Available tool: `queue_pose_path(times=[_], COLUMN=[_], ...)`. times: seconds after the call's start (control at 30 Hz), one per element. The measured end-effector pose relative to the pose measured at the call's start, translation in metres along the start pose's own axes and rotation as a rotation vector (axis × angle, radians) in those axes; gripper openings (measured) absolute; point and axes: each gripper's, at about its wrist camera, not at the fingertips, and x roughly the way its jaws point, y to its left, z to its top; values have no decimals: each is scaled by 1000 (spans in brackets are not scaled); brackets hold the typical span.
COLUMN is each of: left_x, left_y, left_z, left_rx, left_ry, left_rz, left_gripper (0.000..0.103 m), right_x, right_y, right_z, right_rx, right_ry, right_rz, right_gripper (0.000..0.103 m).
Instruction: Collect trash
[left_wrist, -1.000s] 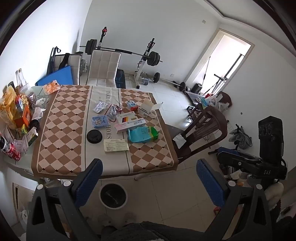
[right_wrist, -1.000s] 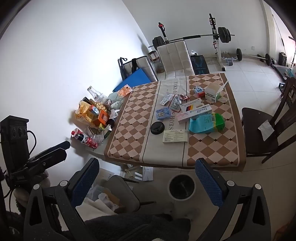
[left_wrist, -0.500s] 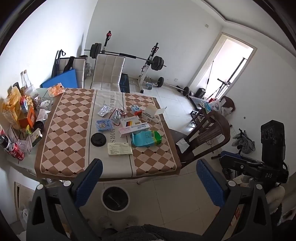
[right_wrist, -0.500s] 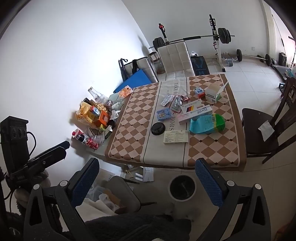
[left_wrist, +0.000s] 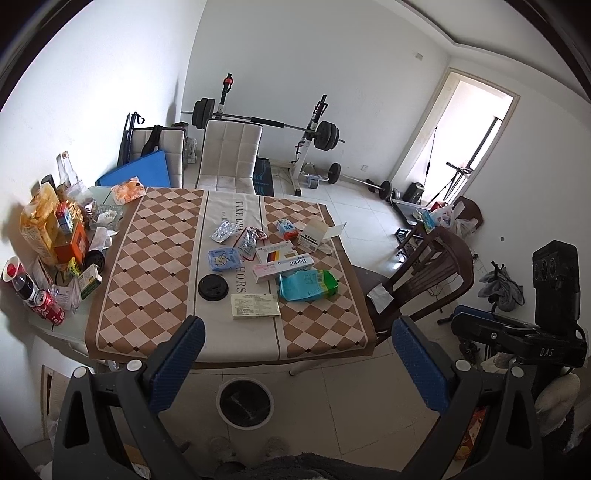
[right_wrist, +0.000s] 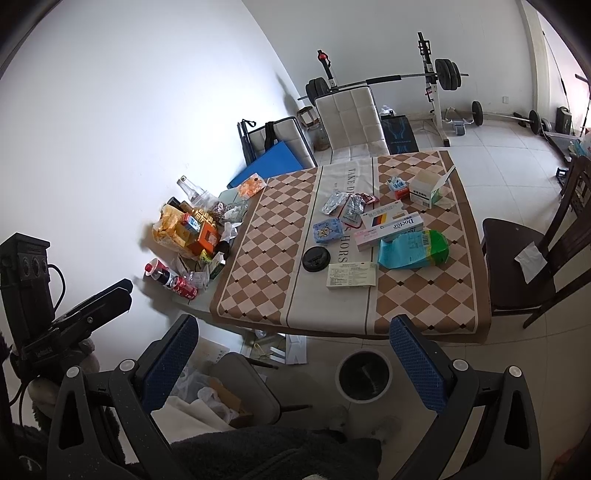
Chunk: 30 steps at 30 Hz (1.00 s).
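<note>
I am holding my left claw (left_wrist: 295, 360) and right claw (right_wrist: 293, 358) wide open, empty, low in frame; the round white-rimmed bin (left_wrist: 245, 403) is sitting between the fingers, packaging-strewn checkered tablecloth (left_wrist: 147, 266) above.

Table (left_wrist: 66, 325) under checkered cloth (left_wrist: 147, 258) bearing black lid (left_wrist: 212, 287), boxes, packets; bin (left_wrist: 245, 404) on floor

Weight bench (left_wrist: 258, 125), white chair (left_wrist: 231, 158) — perhaps padded — behind checkered tablecloth (left_wrist: 147, 266).

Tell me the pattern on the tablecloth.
Brown-and-cream diamond checks flanking a plain cream centre stripe on the tablecloth; clearest in the left wrist view.
</note>
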Motion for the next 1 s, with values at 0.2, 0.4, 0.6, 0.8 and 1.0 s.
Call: queue_pose_path(times=[0.2, 0.4, 0.6, 0.8, 1.0], left_x=[-2, -1, -1, -1, -1], left_y=[0, 0, -1, 0, 0], left_z=[-1, -2, -1, -1, -2], left_rx=[1, 3, 4, 2, 3], left_ry=[-6, -8, -6, -7, -7], left_rz=[10, 7, 9, 9, 9], left_gripper=[103, 103, 103, 103, 103], right_x=[0, 1, 1, 0, 1], right_y=[1, 1, 1, 2, 3], right_z=[-1, -1, 1, 0, 0], right_rx=[0, -1, 0, -2, -4], right_ry=[-2, -4, -7, -7, -9], right_rz=[-1, 0, -1, -1, -1], right_gripper=[103, 103, 103, 103, 103])
